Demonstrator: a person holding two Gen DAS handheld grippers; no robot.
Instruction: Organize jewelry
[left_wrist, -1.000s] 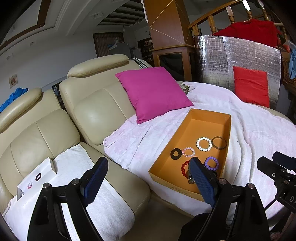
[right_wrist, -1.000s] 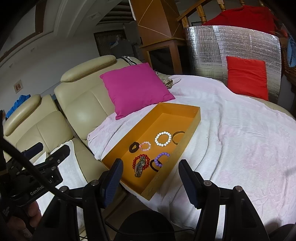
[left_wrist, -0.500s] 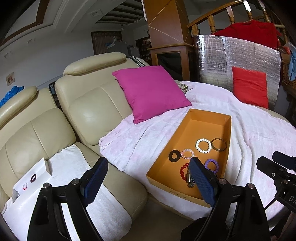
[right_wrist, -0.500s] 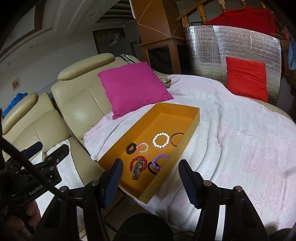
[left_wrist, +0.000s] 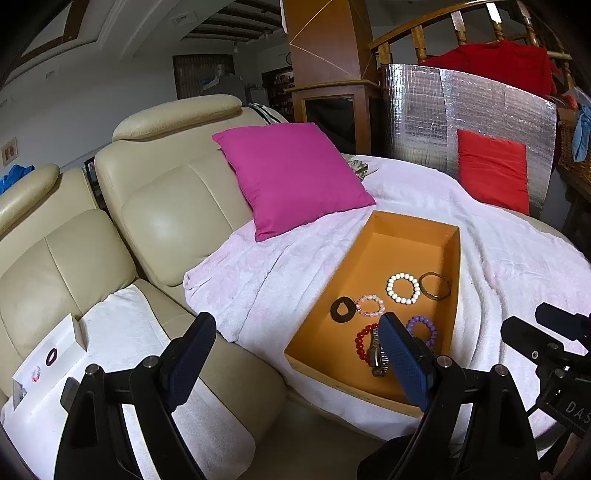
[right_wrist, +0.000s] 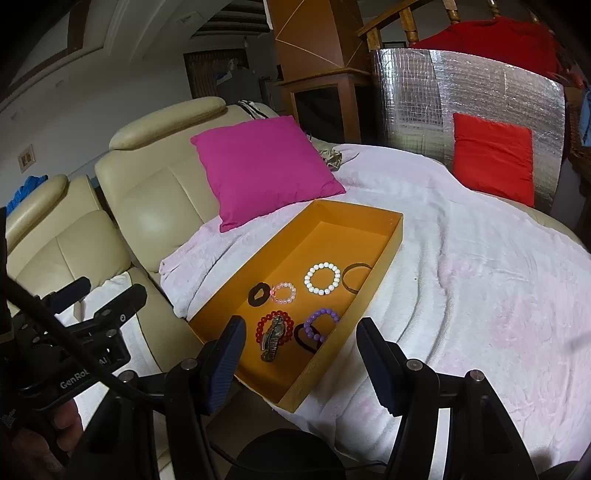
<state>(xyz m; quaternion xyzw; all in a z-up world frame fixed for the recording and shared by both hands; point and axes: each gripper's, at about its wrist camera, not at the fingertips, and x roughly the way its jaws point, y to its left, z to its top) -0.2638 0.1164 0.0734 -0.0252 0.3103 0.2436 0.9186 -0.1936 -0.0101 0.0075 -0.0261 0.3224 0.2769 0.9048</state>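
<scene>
An orange box (right_wrist: 380, 254) (left_wrist: 456, 266) lies on the white-covered bed. It holds a white bead bracelet (right_wrist: 322, 278) (left_wrist: 403, 288), a pink bead bracelet (right_wrist: 283, 292), a purple one (right_wrist: 320, 325), a red one (right_wrist: 263, 325) with a metal watch (right_wrist: 272, 338) on it, a brown bangle (right_wrist: 355, 282), a black scrunchie (right_wrist: 258, 293) and a black hair tie (right_wrist: 304, 341). My left gripper (left_wrist: 295, 362) and right gripper (right_wrist: 301, 365) are open and empty, both short of the box's near end. A small white box (left_wrist: 48, 358) with two small pieces sits on the sofa seat at left.
A magenta cushion (right_wrist: 264, 166) leans on the beige leather sofa (left_wrist: 166, 206) behind the box. A red cushion (right_wrist: 493, 158) stands against a silver foil panel (right_wrist: 461, 92) at the back right. A white towel (left_wrist: 122, 332) covers the sofa seat.
Both grippers have drifted slightly, so the orange box and sofa sit a little lower and further left in view. Both stay open and empty.
</scene>
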